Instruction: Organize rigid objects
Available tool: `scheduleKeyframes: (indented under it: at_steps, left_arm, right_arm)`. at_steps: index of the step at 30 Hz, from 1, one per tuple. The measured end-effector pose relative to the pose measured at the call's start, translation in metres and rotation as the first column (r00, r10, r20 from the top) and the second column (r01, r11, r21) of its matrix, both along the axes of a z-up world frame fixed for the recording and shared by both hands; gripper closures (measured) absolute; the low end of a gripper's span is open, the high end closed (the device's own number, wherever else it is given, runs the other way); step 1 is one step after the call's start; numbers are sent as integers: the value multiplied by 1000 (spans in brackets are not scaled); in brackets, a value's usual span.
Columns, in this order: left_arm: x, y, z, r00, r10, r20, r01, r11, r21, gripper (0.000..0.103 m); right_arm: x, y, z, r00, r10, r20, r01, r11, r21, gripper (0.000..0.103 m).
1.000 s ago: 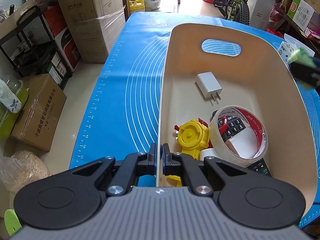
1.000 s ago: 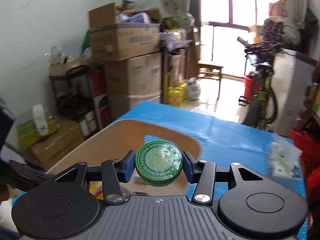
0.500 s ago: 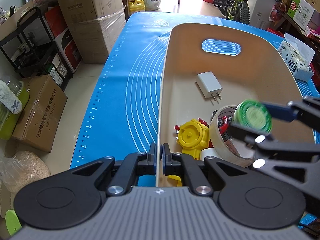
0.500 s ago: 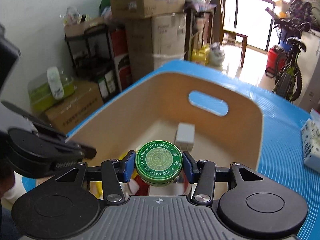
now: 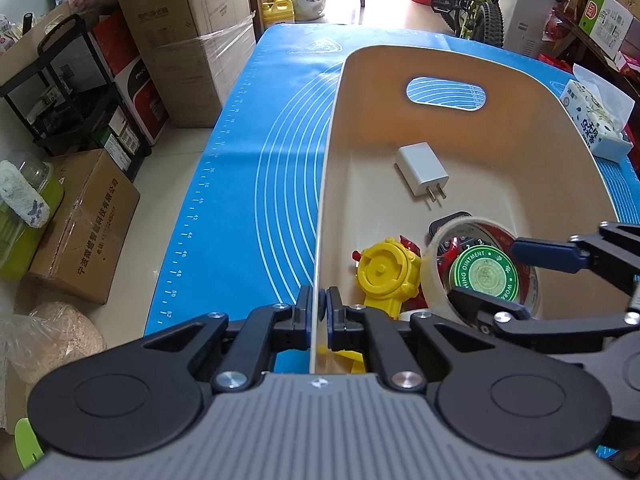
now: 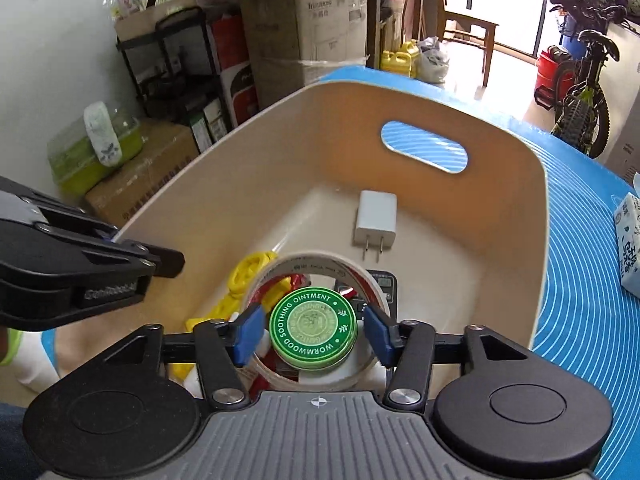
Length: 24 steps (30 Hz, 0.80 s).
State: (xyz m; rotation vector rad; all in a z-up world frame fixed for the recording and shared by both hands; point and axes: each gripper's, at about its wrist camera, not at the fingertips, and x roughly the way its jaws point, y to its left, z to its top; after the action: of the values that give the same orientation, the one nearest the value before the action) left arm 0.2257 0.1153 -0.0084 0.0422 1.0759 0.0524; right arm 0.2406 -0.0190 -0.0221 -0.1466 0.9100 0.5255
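We keep our left hand-held gripper (image 5: 319, 312) clamped on the beige bin's (image 5: 560, 148) left wall, on the blue mat (image 5: 240, 184) covering the table. Inside the bin lie a yellow toy (image 5: 384, 276), then a white charger (image 5: 422, 174) farther back, then a tape roll (image 5: 436, 276). Our right hand-held gripper (image 6: 316, 330) has just been opening its jaws; the green ointment tin (image 6: 313, 328) sits between the blue pads (image 6: 249, 334), a slim gap on each side, within the tape roll's ring
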Motion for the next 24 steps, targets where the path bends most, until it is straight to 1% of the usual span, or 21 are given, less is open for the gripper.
scheduleKeyframes:
  at_steps: [1, 2, 4, 5, 6, 7, 8, 9, 11, 13, 17, 24]
  left_arm:
    - [-1, 0, 1, 1000, 1, 4, -1, 1000, 3, 95]
    - [-1, -1, 3, 1000, 1, 10, -1, 1000, 6, 94]
    - [-2, -2, 6, 1000, 7, 25, -7, 1000, 5, 92]
    - [-2, -2, 8, 1000, 9, 27, -9, 1000, 2, 90]
    - [-3, -3, 10, 1000, 8, 29, -8, 1000, 2, 83]
    - [-3, -5, 12, 1000, 4, 30, -4, 1000, 7, 73]
    - [-5, -6, 15, 999, 2, 40, -3, 1000, 18, 51]
    - [-6, -8, 19, 998, -1, 57, -1, 1000, 28, 35]
    - [-10, -9, 29, 996, 0, 93, -2, 1000, 27, 26]
    - [-13, -11, 39, 993, 2, 116, -4, 1000, 23, 25]
    - [-19, -19, 57, 989, 2, 150, -7, 999, 34, 25]
    - [-43, -34, 90, 979, -7, 203, 0, 999, 33, 25]
  right_arm:
    - [-1, -2, 3, 1000, -1, 9, 1, 1000, 7, 31]
    - [-3, -5, 6, 1000, -10, 23, 9, 1000, 16, 20]
    - [-8, -12, 15, 997, -35, 63, 33, 999, 42, 12]
    - [-10, -15, 18, 996, -42, 75, 39, 998, 47, 12]
    - [-12, -18, 21, 995, -51, 80, 47, 997, 54, 11]
    - [-14, -22, 24, 995, -63, 82, 58, 996, 63, 9]
    - [-16, -25, 28, 994, -75, 84, 70, 995, 69, 8]
    - [-19, -29, 31, 992, -87, 90, 80, 994, 76, 7]
    - [-25, -37, 40, 987, -114, 111, 104, 990, 92, 6]
    - [-32, -46, 49, 979, -154, 131, 139, 983, 116, 3]
    - [-43, -62, 66, 967, -220, 128, 200, 968, 151, 3]
    - [-70, -86, 99, 948, -269, 170, 241, 956, 170, 3]
